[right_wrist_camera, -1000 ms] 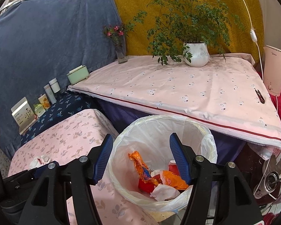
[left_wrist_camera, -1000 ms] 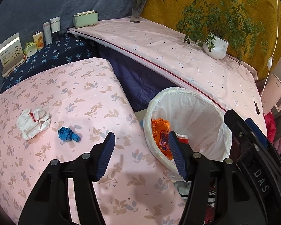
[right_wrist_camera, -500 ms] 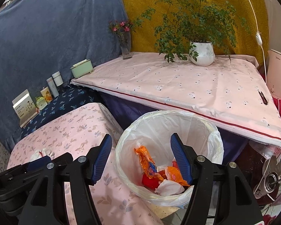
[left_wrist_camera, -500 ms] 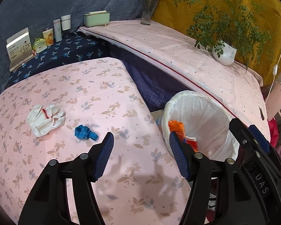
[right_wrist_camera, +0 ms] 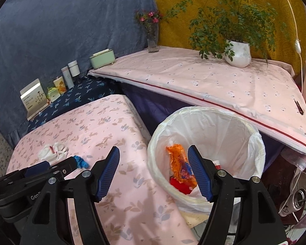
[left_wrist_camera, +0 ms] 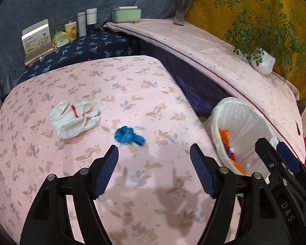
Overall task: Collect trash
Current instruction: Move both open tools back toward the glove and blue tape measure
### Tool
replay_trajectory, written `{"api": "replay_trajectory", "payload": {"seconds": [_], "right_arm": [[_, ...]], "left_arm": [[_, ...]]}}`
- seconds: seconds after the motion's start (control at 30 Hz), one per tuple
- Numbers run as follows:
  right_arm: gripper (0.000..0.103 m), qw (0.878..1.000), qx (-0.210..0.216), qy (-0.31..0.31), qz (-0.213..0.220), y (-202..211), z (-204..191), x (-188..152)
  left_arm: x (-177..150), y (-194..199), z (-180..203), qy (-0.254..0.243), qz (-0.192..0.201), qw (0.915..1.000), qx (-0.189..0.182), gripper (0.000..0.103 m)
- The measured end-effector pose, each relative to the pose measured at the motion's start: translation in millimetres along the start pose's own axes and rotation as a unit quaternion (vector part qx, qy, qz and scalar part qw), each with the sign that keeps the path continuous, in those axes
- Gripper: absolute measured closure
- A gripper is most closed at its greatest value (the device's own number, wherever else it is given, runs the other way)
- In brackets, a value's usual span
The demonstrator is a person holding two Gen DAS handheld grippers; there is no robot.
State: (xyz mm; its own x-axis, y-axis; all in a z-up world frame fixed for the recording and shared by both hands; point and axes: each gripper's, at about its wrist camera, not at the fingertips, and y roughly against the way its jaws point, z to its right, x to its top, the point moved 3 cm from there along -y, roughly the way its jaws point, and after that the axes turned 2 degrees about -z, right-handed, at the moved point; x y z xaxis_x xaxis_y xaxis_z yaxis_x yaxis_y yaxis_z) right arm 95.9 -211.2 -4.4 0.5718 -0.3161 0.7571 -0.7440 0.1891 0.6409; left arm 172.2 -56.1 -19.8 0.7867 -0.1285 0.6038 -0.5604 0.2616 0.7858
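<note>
A crumpled blue scrap (left_wrist_camera: 128,135) and a white crumpled cloth with a red mark (left_wrist_camera: 73,118) lie on the pink floral table (left_wrist_camera: 112,85). My left gripper (left_wrist_camera: 154,169) is open and empty, hovering just short of the blue scrap. A white-lined trash bin (right_wrist_camera: 206,122) stands off the table's right edge, holding orange and red wrappers (right_wrist_camera: 179,167). My right gripper (right_wrist_camera: 153,171) is open and empty above the bin's near-left rim. The blue scrap (right_wrist_camera: 81,162) and white cloth (right_wrist_camera: 53,151) also show in the right wrist view.
A higher pink-covered table (left_wrist_camera: 214,55) runs behind the bin, with a potted plant (left_wrist_camera: 263,61), a flower vase (left_wrist_camera: 180,16) and a green box (left_wrist_camera: 126,14). Bottles, a can and a card (left_wrist_camera: 37,38) stand on a dark blue surface at the back left.
My left gripper has swung left, away from the bin and over the table toward the blue scrap. My right gripper has also drifted a little left over the bin.
</note>
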Motion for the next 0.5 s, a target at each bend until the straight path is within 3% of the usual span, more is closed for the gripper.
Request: {"api": "replay_trajectory", "payload": {"seconds": [0.5], "right_arm": [[0.035, 0.998, 0.027, 0.053, -0.036, -24.4, -67.7, -22.4]], "left_arm": [[-7.2, -13.2, -71.3, 0.041, -0.010, 0.9984, 0.037, 0.029]]}}
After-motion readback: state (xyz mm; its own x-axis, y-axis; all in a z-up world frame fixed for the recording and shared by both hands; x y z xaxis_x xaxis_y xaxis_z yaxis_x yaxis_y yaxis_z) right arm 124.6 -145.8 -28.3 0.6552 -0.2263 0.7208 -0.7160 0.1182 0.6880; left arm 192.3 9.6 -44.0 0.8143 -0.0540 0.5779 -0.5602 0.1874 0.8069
